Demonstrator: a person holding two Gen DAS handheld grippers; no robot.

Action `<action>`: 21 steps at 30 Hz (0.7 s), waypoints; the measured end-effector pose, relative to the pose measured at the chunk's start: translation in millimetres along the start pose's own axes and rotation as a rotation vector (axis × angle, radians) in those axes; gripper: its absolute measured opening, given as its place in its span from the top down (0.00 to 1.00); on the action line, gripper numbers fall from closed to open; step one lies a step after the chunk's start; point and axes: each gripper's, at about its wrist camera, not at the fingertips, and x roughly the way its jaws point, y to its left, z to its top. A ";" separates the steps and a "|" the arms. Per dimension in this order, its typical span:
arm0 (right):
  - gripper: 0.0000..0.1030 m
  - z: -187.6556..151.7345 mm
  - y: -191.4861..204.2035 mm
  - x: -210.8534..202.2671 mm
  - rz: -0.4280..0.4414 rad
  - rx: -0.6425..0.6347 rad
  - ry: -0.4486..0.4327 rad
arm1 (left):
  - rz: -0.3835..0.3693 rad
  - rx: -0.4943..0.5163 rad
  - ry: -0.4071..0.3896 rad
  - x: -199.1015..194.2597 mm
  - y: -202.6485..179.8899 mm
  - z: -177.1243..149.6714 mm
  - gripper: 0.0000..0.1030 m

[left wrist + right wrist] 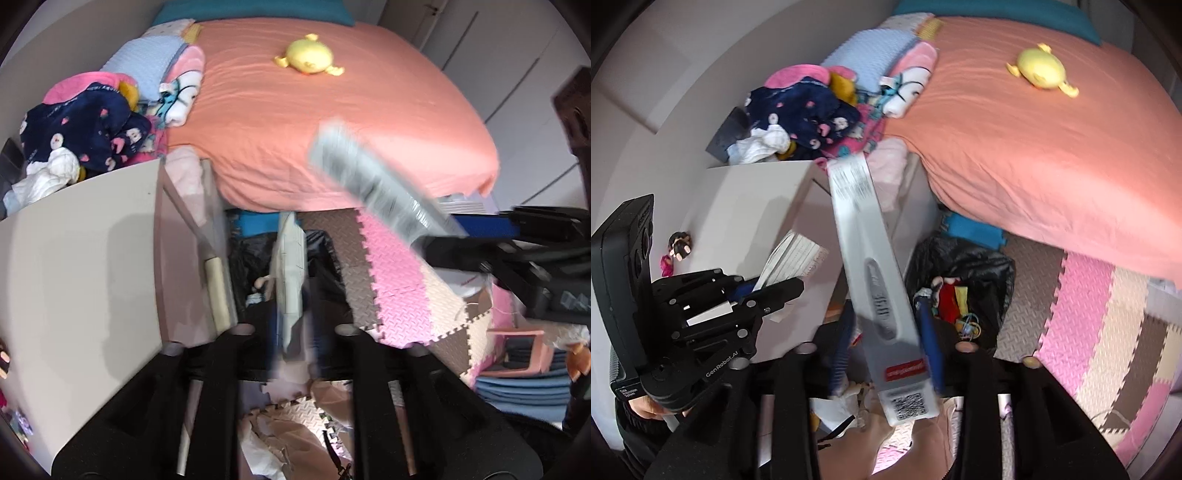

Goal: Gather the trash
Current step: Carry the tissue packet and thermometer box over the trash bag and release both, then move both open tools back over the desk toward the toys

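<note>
A bed [332, 122] with a salmon-pink sheet fills the upper part of both views, a yellow plush duck [308, 55] lying on it. Heaped clothes [92, 125] sit at the bed's edge against the wall. Below them stands a white bench [74, 266], with a small doll figure [679, 245] on its top in the right wrist view. The floor is covered in foam mats [1089, 314] in pink, cream and brown, joined like puzzle pieces.

Between the bench and the bed, on the floor, an open black trash bag [960, 266] holds colourful scraps.

The right hand-held gripper [886, 350] is clamped on a long flat grey package [871, 258] with a barcode label; its blue-edged fingers [929, 332] press both sides. The package rises above the bag's near edge, tilted toward the bench.

The left hand-held gripper [291, 328] is closed on a thin white folded sheet [291, 266], seen edge-on and blurred, over the bag. In the right wrist view this gripper appears at the left, beside the bench, the white sheet sticking out from its tips.

Torn paper scraps [280, 435] lie on the mat below.
</note>
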 end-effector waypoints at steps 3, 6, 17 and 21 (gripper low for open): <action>0.34 -0.9 -10.6 -6.6 -0.036 0.032 -0.045 | 0.070 -0.006 -0.039 -1.2 1.0 3.4 0.06; 0.34 -0.2 -17.1 -12.3 -0.037 0.044 -0.060 | 0.083 -0.013 -0.034 -1.9 4.6 5.1 0.06; 0.34 4.5 -5.0 -10.6 -0.019 -0.001 -0.058 | 0.101 -0.075 -0.040 -5.3 22.5 -4.5 0.06; 0.34 7.3 10.6 -5.5 -0.014 -0.036 -0.048 | 0.106 -0.105 -0.041 -8.0 33.6 -12.9 0.06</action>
